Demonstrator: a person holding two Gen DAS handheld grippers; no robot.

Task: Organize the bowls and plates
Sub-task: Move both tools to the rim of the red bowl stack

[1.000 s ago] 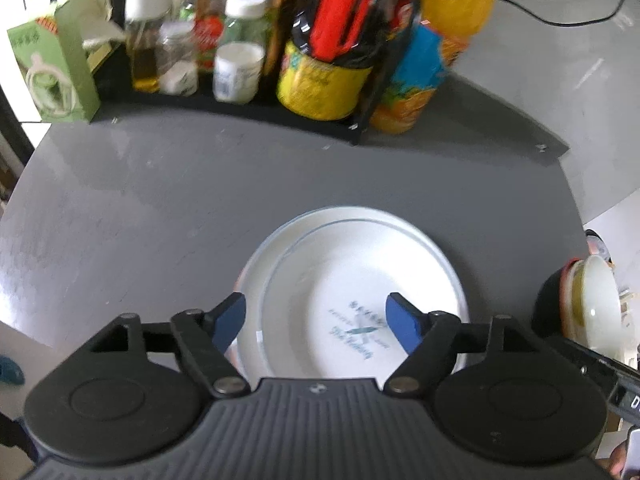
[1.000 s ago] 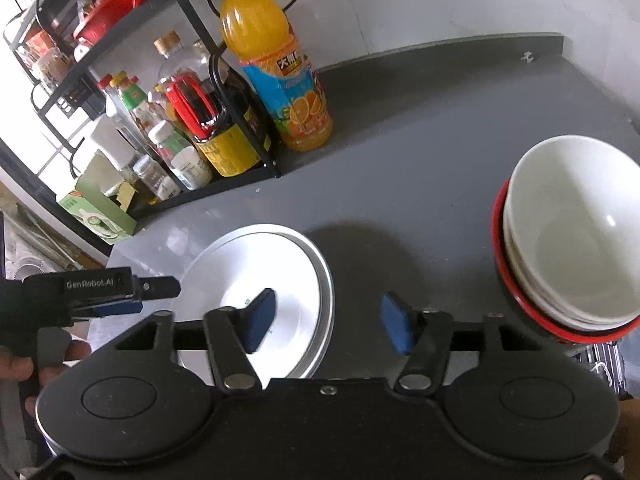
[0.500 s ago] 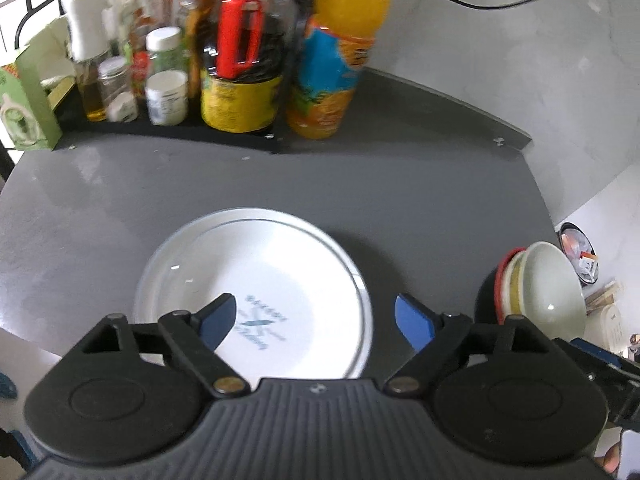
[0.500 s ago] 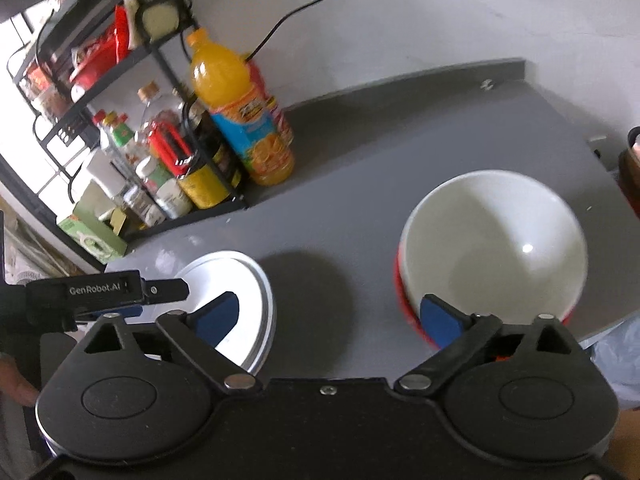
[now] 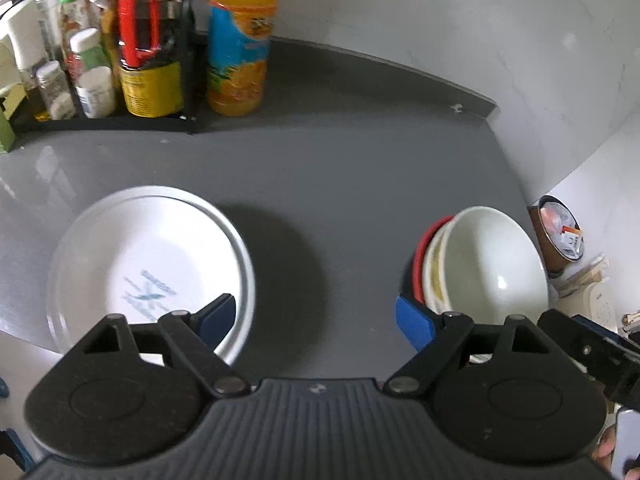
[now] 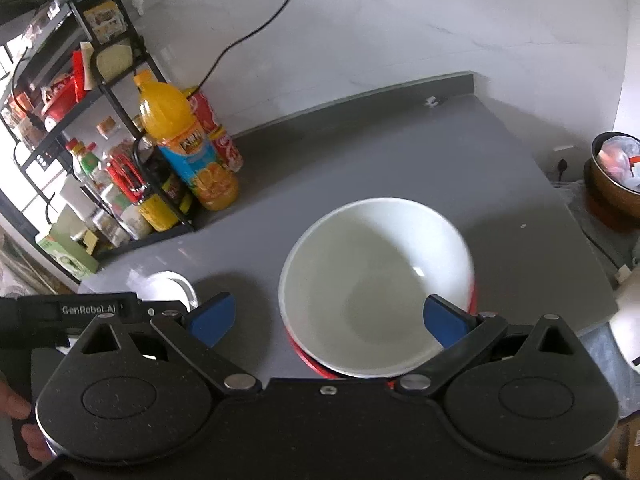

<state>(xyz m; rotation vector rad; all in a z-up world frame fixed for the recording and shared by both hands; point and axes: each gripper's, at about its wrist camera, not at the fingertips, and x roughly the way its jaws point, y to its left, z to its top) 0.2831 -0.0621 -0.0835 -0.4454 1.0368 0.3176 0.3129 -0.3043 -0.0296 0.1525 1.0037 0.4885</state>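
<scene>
A stack of white plates [image 5: 148, 264] with a blue print lies at the counter's front left. A nest of bowls [image 5: 486, 260], white ones inside a red one, sits at the front right. My left gripper [image 5: 316, 318] hangs open over the bare counter between plates and bowls, holding nothing. My right gripper [image 6: 328, 318] is open wide above the top white bowl [image 6: 376, 280], its blue pads on either side of the rim, apart from it. Only a sliver of the plates [image 6: 172, 286] shows in the right wrist view.
A black rack [image 5: 120, 120] with sauce bottles, jars and a yellow can stands at the back left. An orange juice bottle [image 5: 238, 40] stands beside it. Grey counter [image 5: 340, 160] ends at a white wall. A bin [image 6: 616, 184] with rubbish sits past the right edge.
Both grippers swung right and pulled back. The plates slid to the left of the left view; the bowls came under the right gripper, whose jaws spread wider.
</scene>
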